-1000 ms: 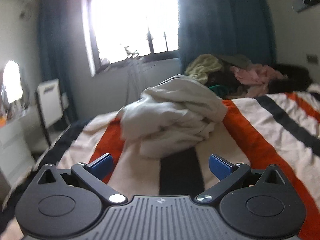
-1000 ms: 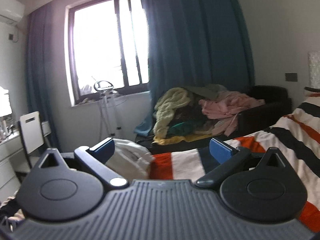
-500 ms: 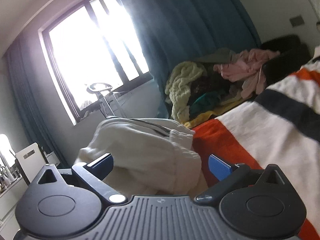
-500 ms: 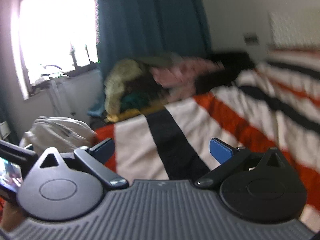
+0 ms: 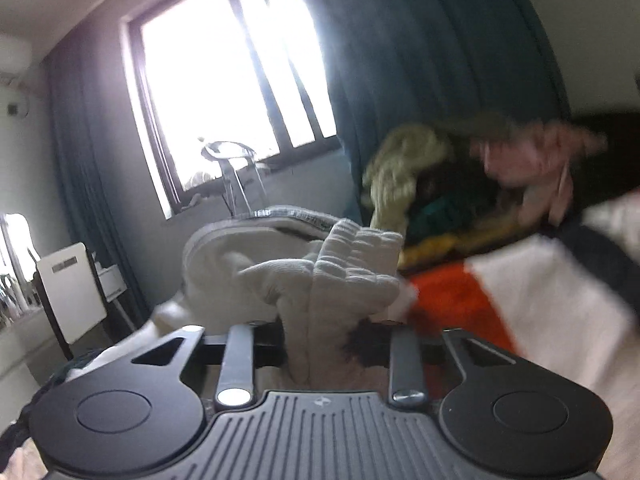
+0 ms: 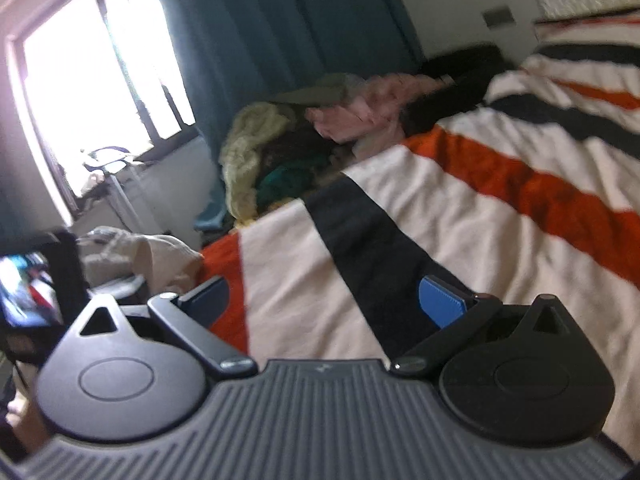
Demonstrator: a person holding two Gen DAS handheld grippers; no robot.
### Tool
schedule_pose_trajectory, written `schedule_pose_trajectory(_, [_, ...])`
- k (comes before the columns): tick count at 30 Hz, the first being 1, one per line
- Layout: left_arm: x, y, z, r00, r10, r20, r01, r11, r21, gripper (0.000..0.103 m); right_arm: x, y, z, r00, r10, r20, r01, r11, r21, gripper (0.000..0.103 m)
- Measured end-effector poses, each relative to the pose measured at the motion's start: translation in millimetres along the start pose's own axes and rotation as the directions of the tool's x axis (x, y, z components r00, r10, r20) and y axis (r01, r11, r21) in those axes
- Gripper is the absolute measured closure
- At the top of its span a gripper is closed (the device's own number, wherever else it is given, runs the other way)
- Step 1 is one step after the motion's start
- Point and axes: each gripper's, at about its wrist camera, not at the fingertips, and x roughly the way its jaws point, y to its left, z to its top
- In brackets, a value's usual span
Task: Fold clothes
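A crumpled cream garment (image 5: 320, 276) lies on the striped bed (image 5: 532, 300). My left gripper (image 5: 320, 344) is shut on a bunched fold of it; the cloth rises between the closed arms and hides the pads. The same garment shows at the left of the right wrist view (image 6: 148, 260). My right gripper (image 6: 324, 300) is open and empty, held over the bed's white, black and orange stripes (image 6: 400, 240), to the right of the garment.
A pile of mixed clothes (image 6: 304, 136) in yellow, pink and green lies beyond the bed by the teal curtain (image 6: 280, 40). A window (image 5: 224, 92) is at the back left, with a white chair (image 5: 72, 288) below. The left gripper's body with a screen (image 6: 36, 292) shows at the right view's left edge.
My left gripper has moved in onto the cream garment and closed on it. My right gripper has swung right and tilted over the bed, staying open.
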Motion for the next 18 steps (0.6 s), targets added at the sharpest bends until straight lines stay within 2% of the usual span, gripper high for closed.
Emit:
schedule_pose_trajectory(4, [-39.2,35.7,24.7,0.998,-0.015,0.066,0.022,0.995,-0.096,0.086,-18.3,5.8,4.9,0.996,0.032,0.089,-0.030,0.999,-0.024,0.000])
schedule_pose_trajectory(7, [-71.8,64.3,41.0,0.993,-0.027,0.115,0.045,0.986,-0.162,0.086,-32.3,12.4,7.7,0.992,0.066,0.111,-0.061,0.997,-0.045,0.000])
schedule_pose_trajectory(9, [-109.7,92.6,38.7,0.989,-0.054,0.137,0.079,0.979,-0.186,0.086,-44.0,19.7,8.8,0.988,0.088,0.127,-0.080,0.994,-0.073,0.000])
schedule_pose_trajectory(13, [-176.4,144.8,6.8,0.988,-0.078,0.131,0.107,0.965,-0.239,0.086,-69.0,41.9,5.8,0.986,0.113,0.122,-0.094,0.984,-0.152,0.000])
schedule_pose_trajectory(16, [-211.6,178.1,-28.8,0.992,-0.089,0.084,0.109,0.955,-0.274,0.085,-84.9,58.0,-4.9,0.984,0.176,0.026,-0.167,0.965,-0.201,0.000])
schedule_pose_trajectory(18, [-219.6,196.7,-55.7,0.996,-0.086,0.030,0.091,0.949,-0.303,0.085,-95.4,66.9,-13.5,0.975,0.220,-0.044,-0.224,0.947,-0.229,0.001])
